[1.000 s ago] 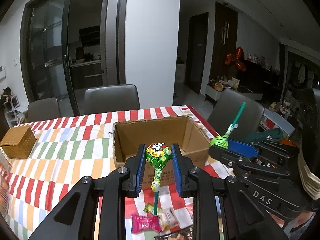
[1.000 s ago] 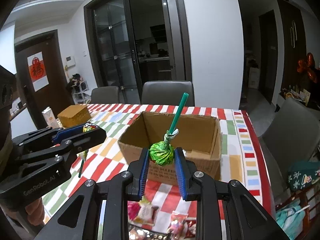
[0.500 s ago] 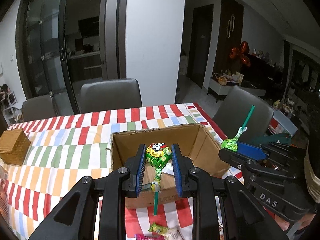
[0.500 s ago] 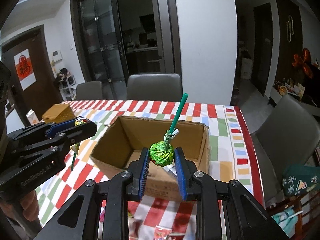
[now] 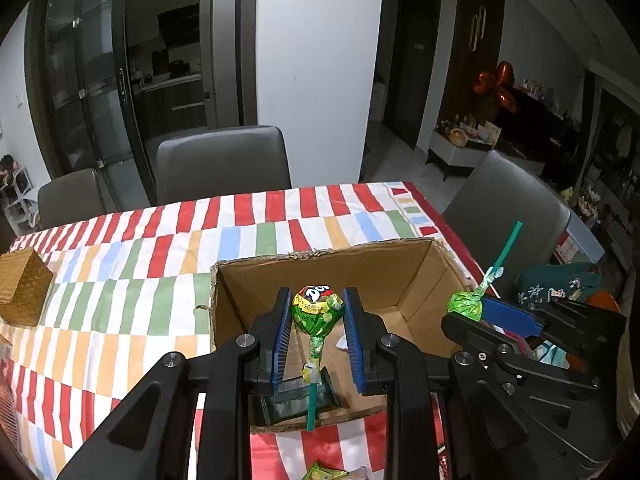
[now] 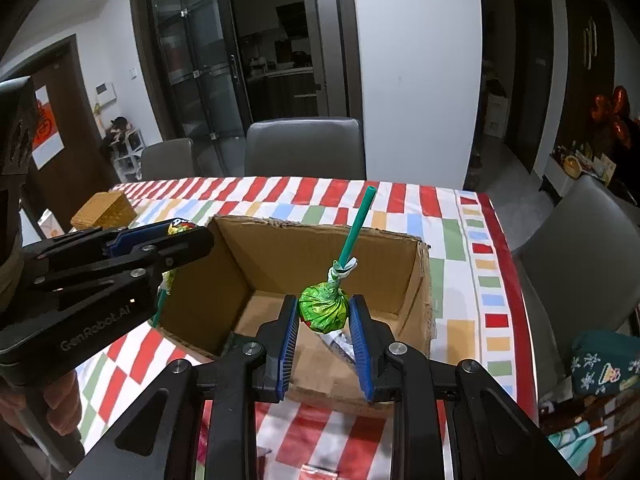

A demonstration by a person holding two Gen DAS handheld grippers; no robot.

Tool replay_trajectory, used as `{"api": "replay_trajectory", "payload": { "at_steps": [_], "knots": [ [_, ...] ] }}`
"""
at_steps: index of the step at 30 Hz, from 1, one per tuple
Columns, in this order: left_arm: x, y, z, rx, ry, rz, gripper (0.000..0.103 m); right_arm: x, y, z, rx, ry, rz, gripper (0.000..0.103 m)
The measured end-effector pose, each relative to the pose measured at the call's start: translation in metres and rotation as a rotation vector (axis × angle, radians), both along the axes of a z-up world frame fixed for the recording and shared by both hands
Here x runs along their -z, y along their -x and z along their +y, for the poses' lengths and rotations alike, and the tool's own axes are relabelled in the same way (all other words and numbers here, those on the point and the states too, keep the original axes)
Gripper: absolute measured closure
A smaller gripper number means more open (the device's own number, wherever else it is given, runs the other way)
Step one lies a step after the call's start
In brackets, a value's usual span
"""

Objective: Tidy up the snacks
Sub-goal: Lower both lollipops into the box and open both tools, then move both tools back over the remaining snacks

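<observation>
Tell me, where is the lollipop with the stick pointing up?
That lollipop is clamped in the right claw, centre of the right wrist view, above the open cardboard box.

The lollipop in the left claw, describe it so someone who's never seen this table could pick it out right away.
Start at the open cardboard box on the striped tablecloth. Two claws hang at its near edge, each shut on a green lollipop. The left claw holds the lollipop whose stick points down and whose wrapper has a red and white logo on top; the other lollipop is plain crinkled green, stick up.
</observation>
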State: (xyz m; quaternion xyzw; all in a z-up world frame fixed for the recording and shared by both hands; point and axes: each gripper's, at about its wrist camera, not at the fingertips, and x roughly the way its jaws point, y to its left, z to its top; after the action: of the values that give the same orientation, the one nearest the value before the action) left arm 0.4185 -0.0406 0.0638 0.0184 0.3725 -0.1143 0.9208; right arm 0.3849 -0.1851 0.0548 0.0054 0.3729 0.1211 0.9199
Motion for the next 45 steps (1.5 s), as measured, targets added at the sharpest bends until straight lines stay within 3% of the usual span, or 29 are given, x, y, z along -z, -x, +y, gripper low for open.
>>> {"api": "replay_trajectory", "payload": {
  "at_steps": [2, 3, 4, 7, 17, 24, 34, 45],
  "knots": [
    [0.0, -0.002, 0.0, -0.013, -0.014, 0.0, 0.07, 0.002, -0.002, 0.0, 0.001, -0.004, 0.005, 0.076],
    [-0.001, -0.001, 0.0, -0.022, -0.019, -0.001, 0.057, 0.002, -0.003, 0.001, -0.003, 0.0, 0.01, 0.076],
    [-0.003, 0.0, 0.001, -0.029, -0.02, -0.006, 0.051, 0.003, -0.004, 0.001, -0.003, 0.001, 0.01, 0.075],
    [-0.003, 0.012, 0.005, -0.04, -0.036, -0.019, 0.051, 0.002, 0.001, -0.002, 0.015, 0.001, 0.005, 0.066],
    [-0.001, 0.072, 0.008, -0.021, -0.05, -0.048, 0.05, -0.003, 0.054, -0.002, -0.012, 0.054, -0.064, 0.066],
    [0.008, 0.114, -0.002, 0.017, -0.035, -0.036, 0.05, 0.003, 0.092, -0.008, -0.038, 0.03, -0.071, 0.066],
    [0.027, 0.152, -0.014, 0.046, -0.038, 0.0, 0.05, 0.024, 0.135, -0.013, -0.052, 0.027, -0.037, 0.066],
    [0.074, 0.172, -0.022, 0.06, -0.035, 0.106, 0.05, 0.061, 0.152, -0.02, -0.043, 0.02, 0.052, 0.067]
  ]
}}
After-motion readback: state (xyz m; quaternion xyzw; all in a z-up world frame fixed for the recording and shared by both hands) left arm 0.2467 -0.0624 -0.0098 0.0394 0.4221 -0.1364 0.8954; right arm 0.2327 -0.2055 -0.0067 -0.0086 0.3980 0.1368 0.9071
